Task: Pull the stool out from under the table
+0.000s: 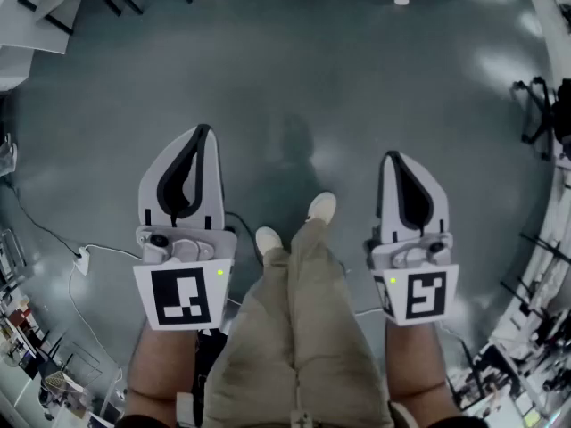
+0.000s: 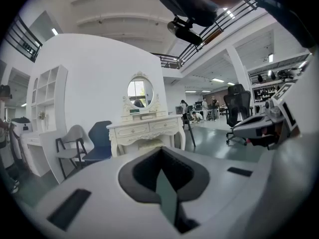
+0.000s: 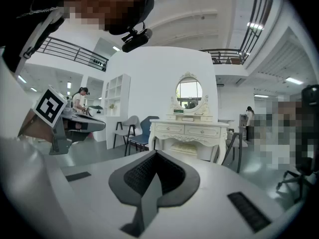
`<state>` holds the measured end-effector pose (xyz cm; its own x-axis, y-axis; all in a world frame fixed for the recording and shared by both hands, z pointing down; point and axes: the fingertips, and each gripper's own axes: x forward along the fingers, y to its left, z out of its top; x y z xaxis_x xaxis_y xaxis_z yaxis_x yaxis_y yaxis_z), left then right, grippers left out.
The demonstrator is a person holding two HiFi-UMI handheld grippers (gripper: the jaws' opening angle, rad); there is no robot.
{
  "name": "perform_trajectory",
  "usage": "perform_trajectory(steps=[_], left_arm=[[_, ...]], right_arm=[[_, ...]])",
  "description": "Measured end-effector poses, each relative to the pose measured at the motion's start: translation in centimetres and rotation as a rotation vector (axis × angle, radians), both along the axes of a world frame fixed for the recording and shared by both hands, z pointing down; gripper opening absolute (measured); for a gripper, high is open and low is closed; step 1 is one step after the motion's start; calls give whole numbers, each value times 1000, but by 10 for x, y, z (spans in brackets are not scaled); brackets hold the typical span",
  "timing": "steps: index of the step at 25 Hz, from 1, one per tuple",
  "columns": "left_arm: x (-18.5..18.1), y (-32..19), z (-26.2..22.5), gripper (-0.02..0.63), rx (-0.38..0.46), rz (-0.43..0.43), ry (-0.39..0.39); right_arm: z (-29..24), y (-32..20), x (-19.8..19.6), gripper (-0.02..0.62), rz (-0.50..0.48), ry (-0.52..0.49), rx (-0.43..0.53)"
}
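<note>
Left tongs (image 1: 203,132): pressed together, empty, held over the glossy grey floor (image 1: 294,69).
Right tongs (image 1: 391,157): likewise together, gripping nothing.
Stool: a pale cream padded stool (image 3: 185,147) sits tucked beneath the white carved worktop (image 3: 188,129), well apart from the person.
Progress: nothing done; approach, grasp and pull are all left.

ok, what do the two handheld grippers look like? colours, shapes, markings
They match. The left gripper and right gripper have white tapered jaws lined with dark grey pads, on a grey body. Each carries a white cube with a black square marker: left cube, right cube. Each also has a small green light. The person wears khaki trousers and white shoes.
</note>
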<state>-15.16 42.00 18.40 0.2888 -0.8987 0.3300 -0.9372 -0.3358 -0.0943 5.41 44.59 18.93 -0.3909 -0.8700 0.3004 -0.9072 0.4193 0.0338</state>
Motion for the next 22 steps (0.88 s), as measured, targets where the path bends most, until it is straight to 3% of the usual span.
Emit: perform_trajectory(steps=[7,15,22], left_arm=[[22,2,39,3,-24,-23,26],[54,-40,19,3,-10,3,-14],[58,-78,24,11,9,-124,-28]], right_arm=[[23,-3,13,2,-8,7,5],[20,-30,34,2,-34,-35,-18],[32,-64,48,3,-111,-29,-65]])
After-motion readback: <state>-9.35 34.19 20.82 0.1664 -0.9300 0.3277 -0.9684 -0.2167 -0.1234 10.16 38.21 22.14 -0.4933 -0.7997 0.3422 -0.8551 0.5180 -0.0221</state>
